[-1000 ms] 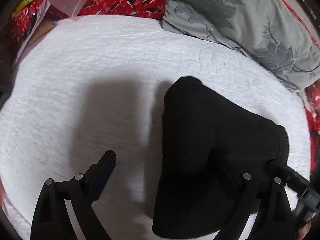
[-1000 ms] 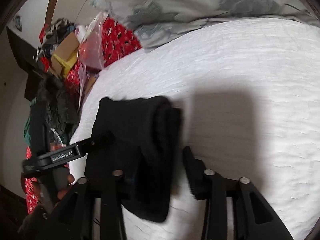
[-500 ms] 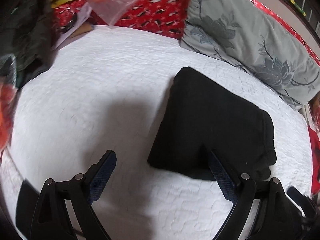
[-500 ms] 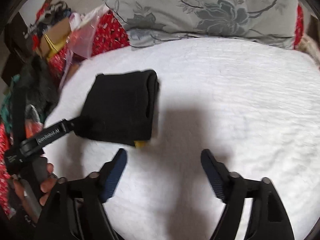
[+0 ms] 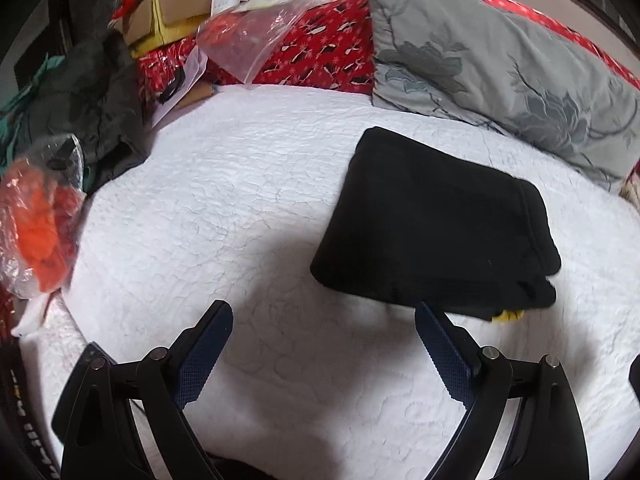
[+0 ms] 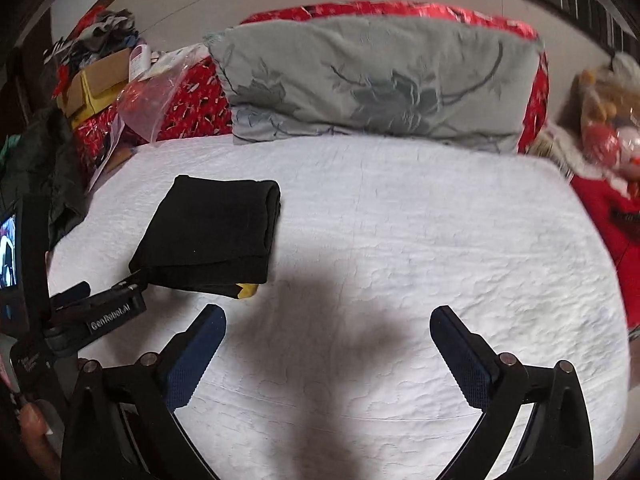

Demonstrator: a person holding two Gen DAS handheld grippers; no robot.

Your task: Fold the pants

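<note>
left gripper (image 5: pixel 323 318): wide open, nothing between the fingers, hanging over bare quilt just short of the near edge of the pants

right gripper (image 6: pixel 328 320): same deal, spread wide and empty, well off to the right of the bundle over open quilt

what just changed: a second ago both grippers were right in on the cloth, the right one with a finger either side of the fold and the left one low over it. Half a second ago they'd already let go. Now both have backed up and away, and the bundle sits on its own

what that means: I'd say the last fold is in and this is the release and retreat. Looks pretty much done to me unless somebody wants to square it up

pants (image 5: pixel 436 224): black, soft looking, folded into a chunky rectangle with several layers stacked. From the right wrist view you can see the rounded fold along the right side and the layer edges facing the camera

where they are: on the white quilt (image 6: pixel 420 216), toward its left side, a bit short of the grey floral pillow (image 6: pixel 380 84), not touching it

little detail: a yellow bit (image 6: pixel 247 289) pokes out from under the near corner, maybe a label or lining, can't tell

tidiness: top face is flat and smooth, edges line up okay, the right corner is slightly lumpy

risk: not much, thick stack could slouch if bumped
</note>
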